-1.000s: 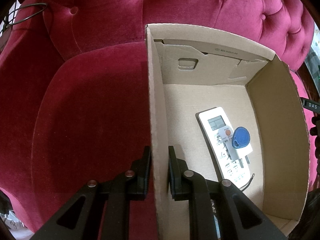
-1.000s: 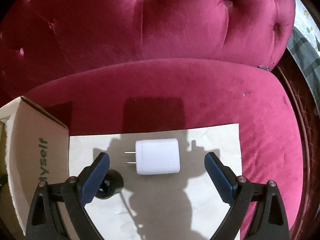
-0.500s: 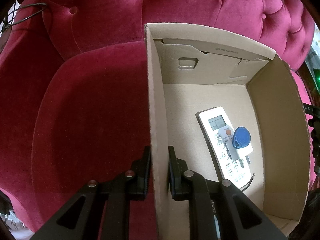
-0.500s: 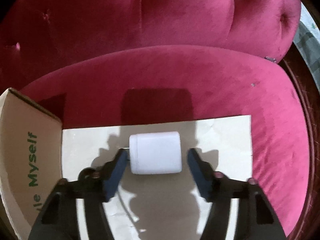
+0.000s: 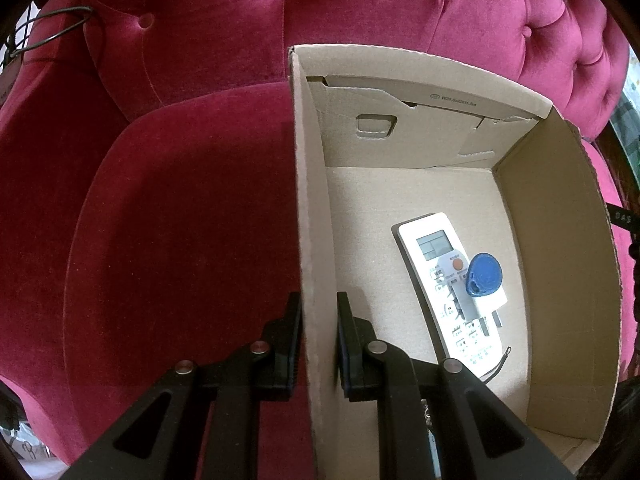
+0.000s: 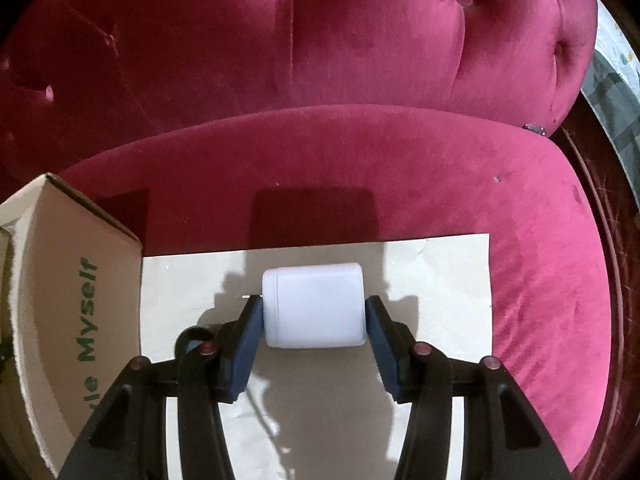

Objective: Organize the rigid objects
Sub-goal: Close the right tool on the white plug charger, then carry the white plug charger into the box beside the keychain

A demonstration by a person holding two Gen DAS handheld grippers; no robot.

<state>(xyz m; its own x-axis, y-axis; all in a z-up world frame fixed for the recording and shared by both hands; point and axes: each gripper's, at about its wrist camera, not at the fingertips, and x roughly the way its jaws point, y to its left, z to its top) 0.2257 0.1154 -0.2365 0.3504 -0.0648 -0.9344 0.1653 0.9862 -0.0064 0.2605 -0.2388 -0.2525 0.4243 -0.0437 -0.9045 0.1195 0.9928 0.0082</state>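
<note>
In the left wrist view my left gripper is shut on the left wall of an open cardboard box, one finger outside and one inside. Inside the box lie a white remote control and a blue key fob resting on it. In the right wrist view my right gripper is shut on a white plug adapter, pads against both its sides. The adapter sits on a pale paper sheet; its metal prongs point left, mostly hidden by the left finger.
Everything rests on a crimson velvet sofa seat with a tufted backrest. The box's outer wall with green lettering stands at the left of the right wrist view. A small black round object lies behind my right gripper's left finger.
My right gripper moved forward around the white adapter and closed from wide open until its pads touch both sides. The left gripper has not moved.
</note>
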